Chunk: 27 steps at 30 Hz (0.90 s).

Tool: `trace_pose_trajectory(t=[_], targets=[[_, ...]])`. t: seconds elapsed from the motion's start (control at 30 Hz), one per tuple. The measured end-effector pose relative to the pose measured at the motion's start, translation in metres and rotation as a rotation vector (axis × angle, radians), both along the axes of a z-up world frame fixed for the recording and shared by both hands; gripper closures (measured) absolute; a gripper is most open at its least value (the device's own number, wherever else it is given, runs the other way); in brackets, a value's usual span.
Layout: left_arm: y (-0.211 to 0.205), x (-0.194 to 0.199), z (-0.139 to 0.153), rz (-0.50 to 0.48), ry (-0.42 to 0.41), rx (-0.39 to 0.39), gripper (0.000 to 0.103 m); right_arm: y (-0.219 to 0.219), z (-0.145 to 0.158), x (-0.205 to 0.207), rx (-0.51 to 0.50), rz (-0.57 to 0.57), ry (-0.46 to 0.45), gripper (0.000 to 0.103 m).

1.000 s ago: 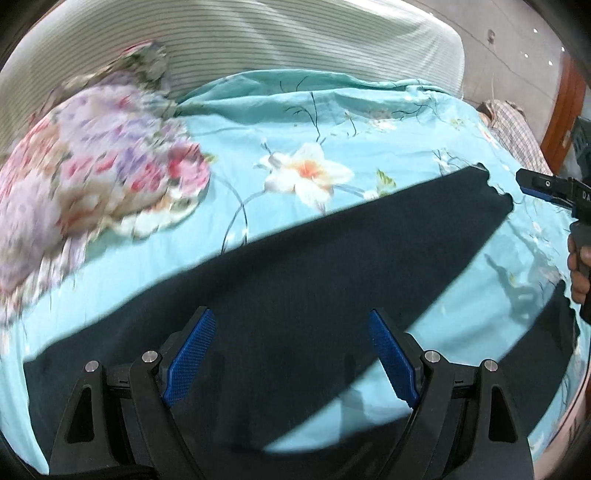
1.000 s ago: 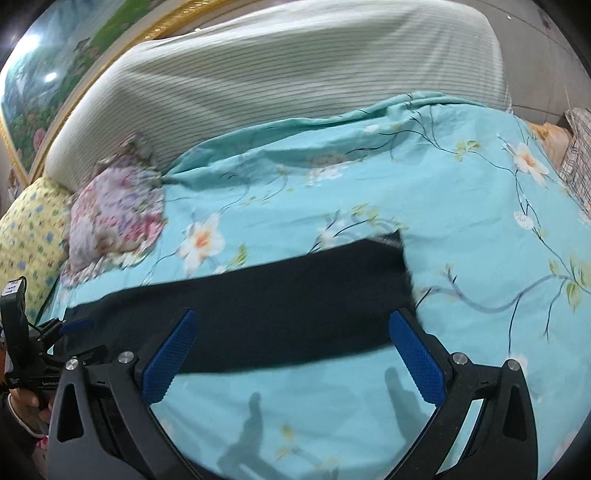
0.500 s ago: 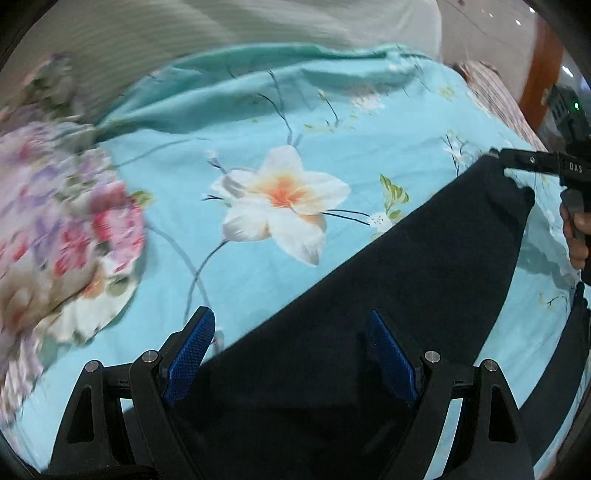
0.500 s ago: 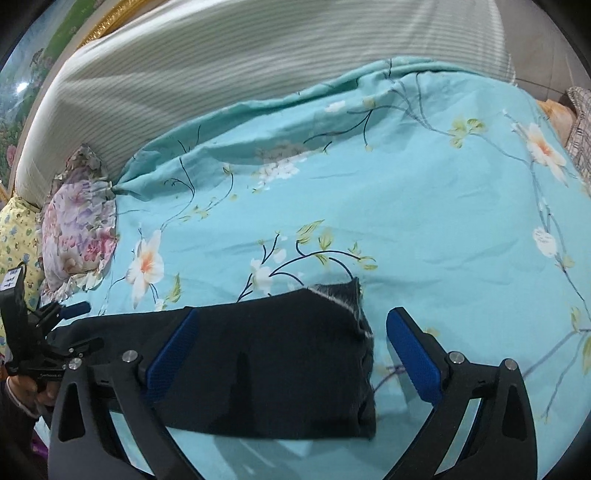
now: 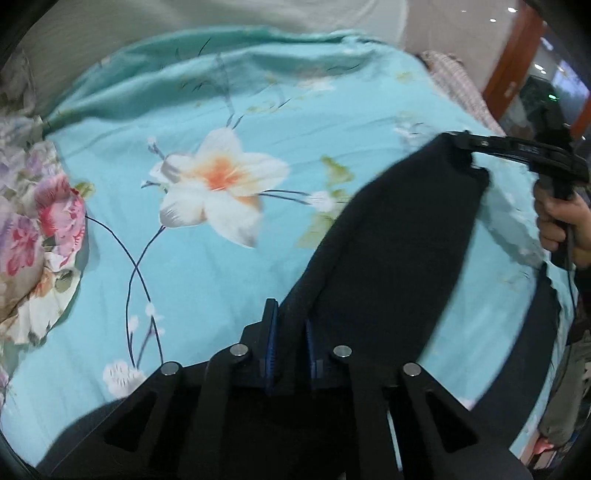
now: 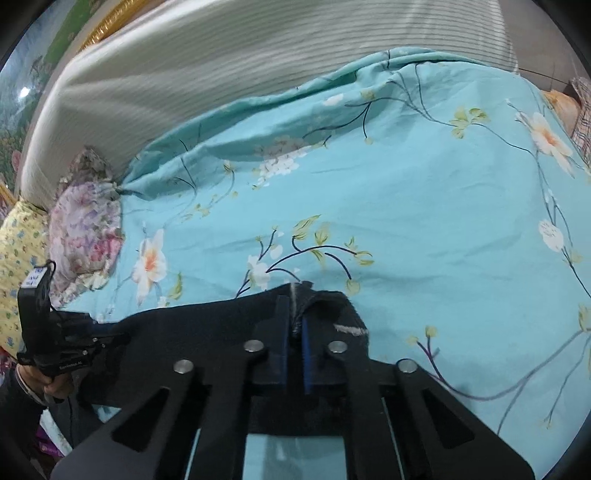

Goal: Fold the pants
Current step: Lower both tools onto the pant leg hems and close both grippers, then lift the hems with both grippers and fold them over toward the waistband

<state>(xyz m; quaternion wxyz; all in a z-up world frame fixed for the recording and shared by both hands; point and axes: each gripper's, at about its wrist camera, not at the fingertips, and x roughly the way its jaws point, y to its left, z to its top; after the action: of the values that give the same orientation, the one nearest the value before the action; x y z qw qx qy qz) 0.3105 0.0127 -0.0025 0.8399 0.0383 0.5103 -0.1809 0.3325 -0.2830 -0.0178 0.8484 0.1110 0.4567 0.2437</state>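
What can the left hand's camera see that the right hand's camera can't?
Only the left wrist view shows the reddish-brown door frame at the far right and the hand holding the right gripper.

Only the right wrist view shows the gold picture frame, the yellow flowered pillow, and the left gripper seen from outside.

Both show the dark pants on the turquoise flowered bedcover, the pink floral pillow, and a gripper shut on the pants.

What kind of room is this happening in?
Most likely a bedroom. The black pants lie on a bed with a turquoise flowered sheet, a floral pillow sits at one end, and a padded striped headboard rises behind.
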Motion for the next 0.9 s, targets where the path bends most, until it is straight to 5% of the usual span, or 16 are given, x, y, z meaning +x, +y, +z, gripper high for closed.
trace_pose_trajectory(t=[0.43, 0.9], targets=[[-0.024, -0.119, 0.048, 0.003, -0.100, -0.122, 0.096, -0.032, 0.045, -0.089, 0.062, 0.025, -0.101, 0.100], [-0.052, -0.215, 0.031, -0.013, -0.121, -0.126, 0.097, -0.079, 0.027, -0.198, 0.088, -0.029, -0.065, 0.100]])
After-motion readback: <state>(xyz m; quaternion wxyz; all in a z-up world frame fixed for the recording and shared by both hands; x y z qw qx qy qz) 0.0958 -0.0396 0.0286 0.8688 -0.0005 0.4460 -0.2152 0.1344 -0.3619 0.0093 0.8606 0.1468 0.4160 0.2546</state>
